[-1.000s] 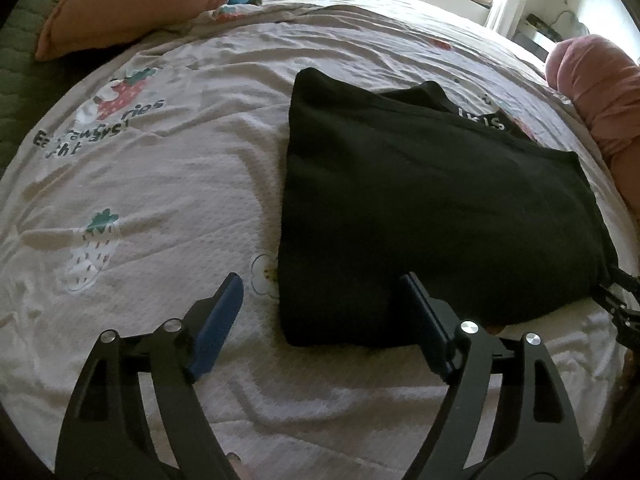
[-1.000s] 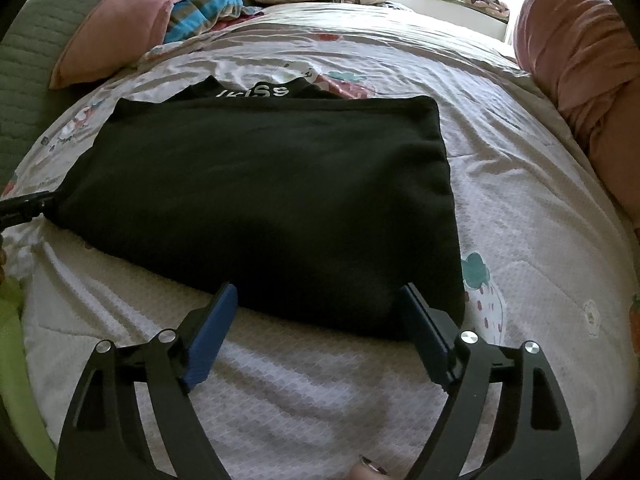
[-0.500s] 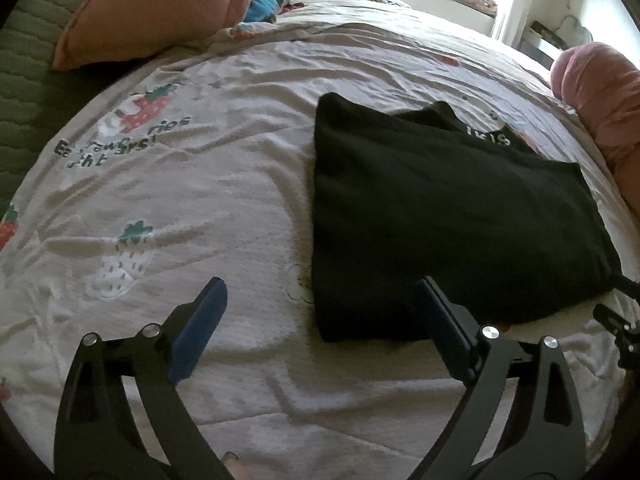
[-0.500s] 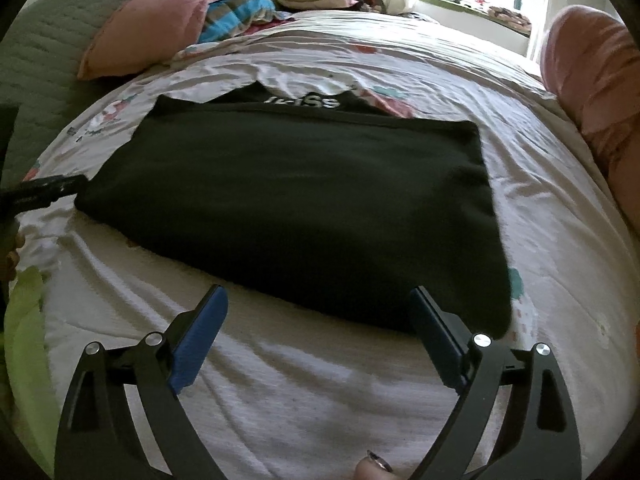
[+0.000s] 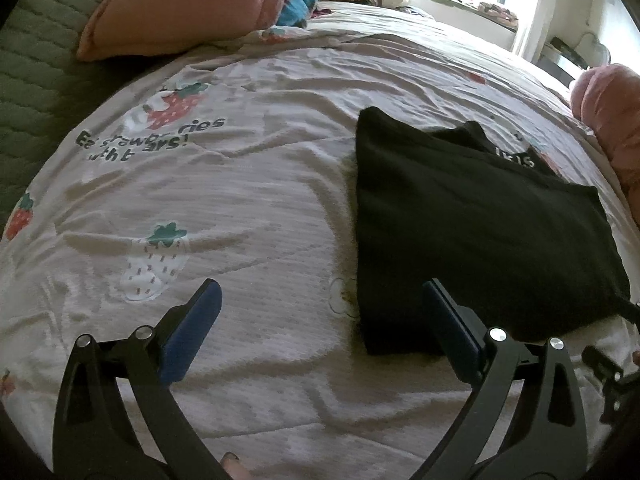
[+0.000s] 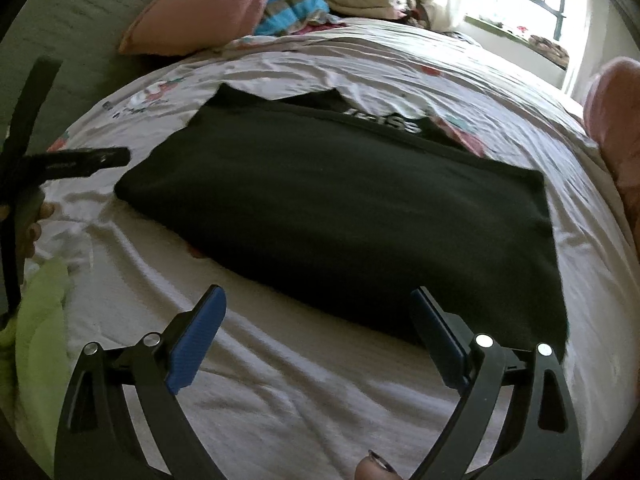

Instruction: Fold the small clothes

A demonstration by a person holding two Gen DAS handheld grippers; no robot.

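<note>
On the bed [image 5: 248, 216], the folded black shirt [image 5: 472, 216] lies flat. Your left tongs [image 5: 320, 316] and right tongs [image 6: 320, 320] are both spread wide, holding nothing, just above its near edge.

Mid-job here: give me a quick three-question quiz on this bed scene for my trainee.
1. True or false: the left gripper is clamped on the black garment.
2. What lies folded on the strawberry-print sheet? A) black garment B) white towel C) blue jeans
3. Fill in: behind the garment, near the headboard, sits a pink ____.

Key: 1. False, its jaws stand open and empty; so do those of the right gripper. 2. A. 3. pillow.
</note>
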